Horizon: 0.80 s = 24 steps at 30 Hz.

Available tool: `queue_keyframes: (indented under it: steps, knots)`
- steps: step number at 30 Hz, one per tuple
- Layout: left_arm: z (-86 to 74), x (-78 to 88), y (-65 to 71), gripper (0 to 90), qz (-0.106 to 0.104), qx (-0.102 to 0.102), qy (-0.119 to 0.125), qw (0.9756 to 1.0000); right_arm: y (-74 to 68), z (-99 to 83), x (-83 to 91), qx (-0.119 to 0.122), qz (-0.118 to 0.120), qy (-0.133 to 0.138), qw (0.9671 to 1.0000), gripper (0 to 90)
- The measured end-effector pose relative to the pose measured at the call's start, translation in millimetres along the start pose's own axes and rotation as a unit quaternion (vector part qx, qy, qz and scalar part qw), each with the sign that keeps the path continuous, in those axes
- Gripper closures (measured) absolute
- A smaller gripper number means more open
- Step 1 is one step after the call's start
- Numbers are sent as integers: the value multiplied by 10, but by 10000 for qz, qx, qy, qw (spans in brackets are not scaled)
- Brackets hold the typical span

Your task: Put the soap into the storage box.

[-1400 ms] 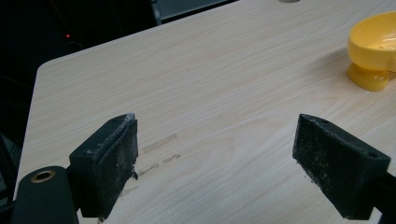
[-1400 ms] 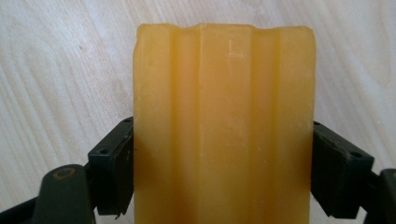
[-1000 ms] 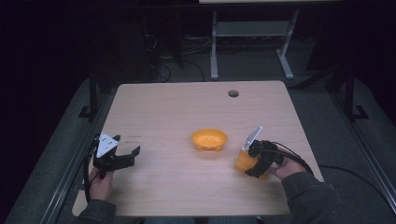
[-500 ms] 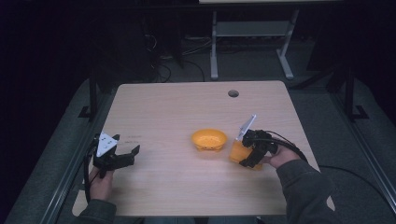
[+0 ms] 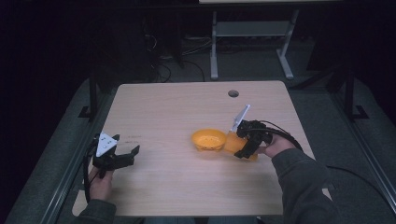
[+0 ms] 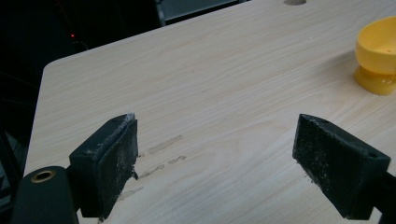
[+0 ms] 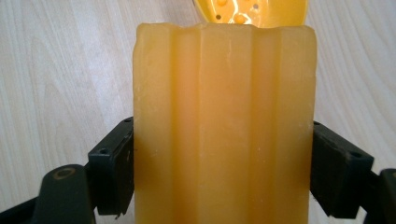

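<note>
Toward the right edge of the table [image 5: 154, 100], we find the right gripper [image 5: 243, 142] pinching a pale orange ribbed block [image 7: 224, 126] between its two jaws, which press on the block's opposite sides in the right gripper view. Against the two earlier high views, this gripper and its load have travelled leftward from near the right edge and now sit just beside the yellow bowl [image 5: 208, 139]; whether block and bowl touch we cannot tell. In the right gripper view the bowl's rim lies directly beyond the block's far end. We judge that the block is being brought to the bowl, and that the carry is nearly complete but the release is not yet made. The left gripper [image 5: 122, 156] rests near the front left corner, unchanged in place across the views, its jaws spread wide over bare wood and holding nothing
</note>
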State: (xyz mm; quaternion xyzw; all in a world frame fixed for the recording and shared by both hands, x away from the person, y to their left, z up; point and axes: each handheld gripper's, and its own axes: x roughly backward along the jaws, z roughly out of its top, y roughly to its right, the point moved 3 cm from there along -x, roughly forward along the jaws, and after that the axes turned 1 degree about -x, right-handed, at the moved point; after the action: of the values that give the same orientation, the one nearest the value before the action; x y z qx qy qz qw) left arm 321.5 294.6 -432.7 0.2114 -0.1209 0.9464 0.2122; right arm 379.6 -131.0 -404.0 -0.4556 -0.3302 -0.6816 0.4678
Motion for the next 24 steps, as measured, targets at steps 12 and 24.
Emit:
queue_keyframes:
  steps: [12,24]
  knots:
    - [0,-8,1,134,-4,28,4,10000,87,210,-1,151,15,20,9999,206]
    - [1,-8,-2,134,-19,41,13,10000,166,487,-49,342,92,-7,9994,206]
